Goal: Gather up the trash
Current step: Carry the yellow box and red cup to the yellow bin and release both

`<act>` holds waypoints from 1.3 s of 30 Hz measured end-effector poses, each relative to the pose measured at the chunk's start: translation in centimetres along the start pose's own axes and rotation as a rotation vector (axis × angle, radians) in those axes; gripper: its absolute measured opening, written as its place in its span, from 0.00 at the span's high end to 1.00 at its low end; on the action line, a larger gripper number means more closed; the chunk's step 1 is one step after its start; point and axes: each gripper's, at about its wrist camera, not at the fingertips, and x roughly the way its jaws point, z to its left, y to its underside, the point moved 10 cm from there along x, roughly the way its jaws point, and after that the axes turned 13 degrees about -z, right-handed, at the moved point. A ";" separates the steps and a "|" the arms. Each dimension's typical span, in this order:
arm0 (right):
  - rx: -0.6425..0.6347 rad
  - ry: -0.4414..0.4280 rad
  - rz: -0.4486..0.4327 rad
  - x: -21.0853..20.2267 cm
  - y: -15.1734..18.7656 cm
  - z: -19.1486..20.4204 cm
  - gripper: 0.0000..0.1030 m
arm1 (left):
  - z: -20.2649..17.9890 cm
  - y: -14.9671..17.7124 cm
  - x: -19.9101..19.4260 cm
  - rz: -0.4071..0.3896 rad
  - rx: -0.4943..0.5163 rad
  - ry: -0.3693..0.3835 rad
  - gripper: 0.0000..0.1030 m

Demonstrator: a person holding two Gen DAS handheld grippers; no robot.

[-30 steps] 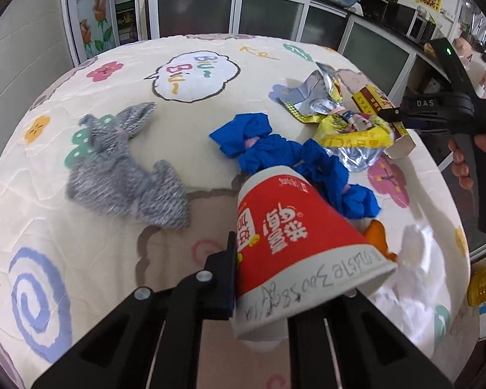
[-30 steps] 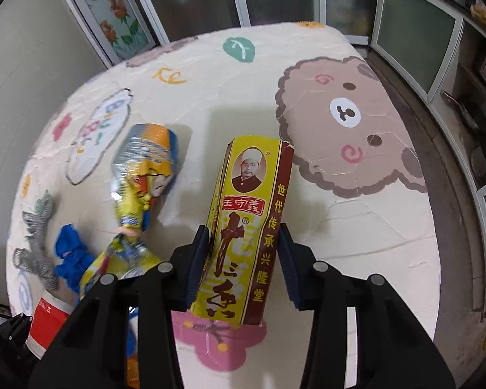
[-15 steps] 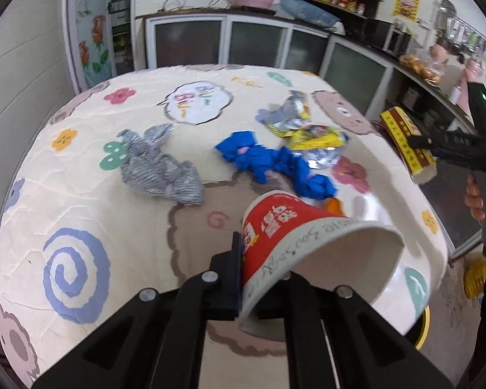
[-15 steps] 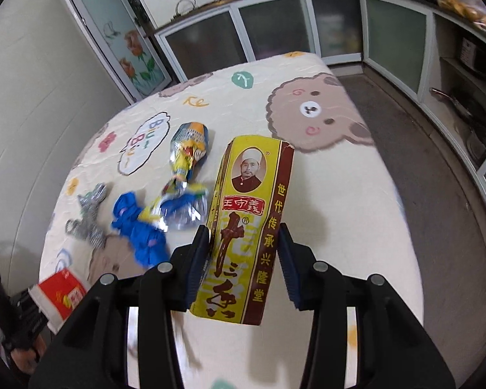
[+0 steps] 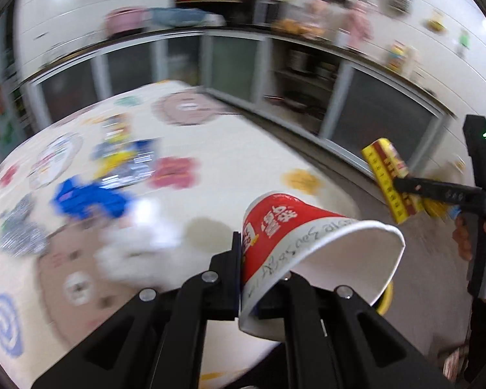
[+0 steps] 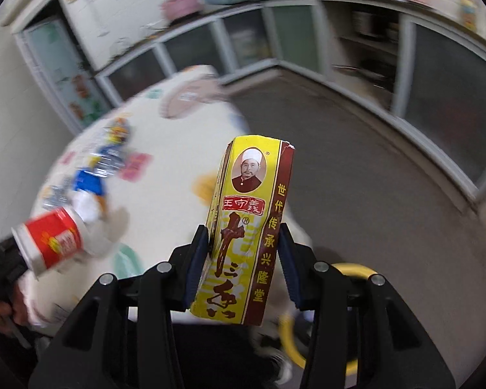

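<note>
Your left gripper (image 5: 262, 278) pinches the cup (image 5: 307, 243); your right gripper (image 6: 243, 259) clamps the box (image 6: 246, 227). Release both squarely over the yellow bin (image 6: 356, 270), lower frame.

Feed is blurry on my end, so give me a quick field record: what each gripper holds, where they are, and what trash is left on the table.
left gripper: shut on the red paper cup, pinching its wall, cup tipped sideways
right gripper: shut on the yellow spice box, box upright between the pads
position: both held past the table edge, over the floor
yellow-rimmed bin: below the right gripper, mostly hidden
left on table: blue cloth, foil wrappers, grey cloth, white tissue
image quality: heavy motion blur
</note>
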 end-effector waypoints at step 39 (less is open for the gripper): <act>0.418 0.426 0.192 -1.8 19.4 -23.6 0.31 | -25.1 4.6 11.9 0.180 0.196 0.383 0.09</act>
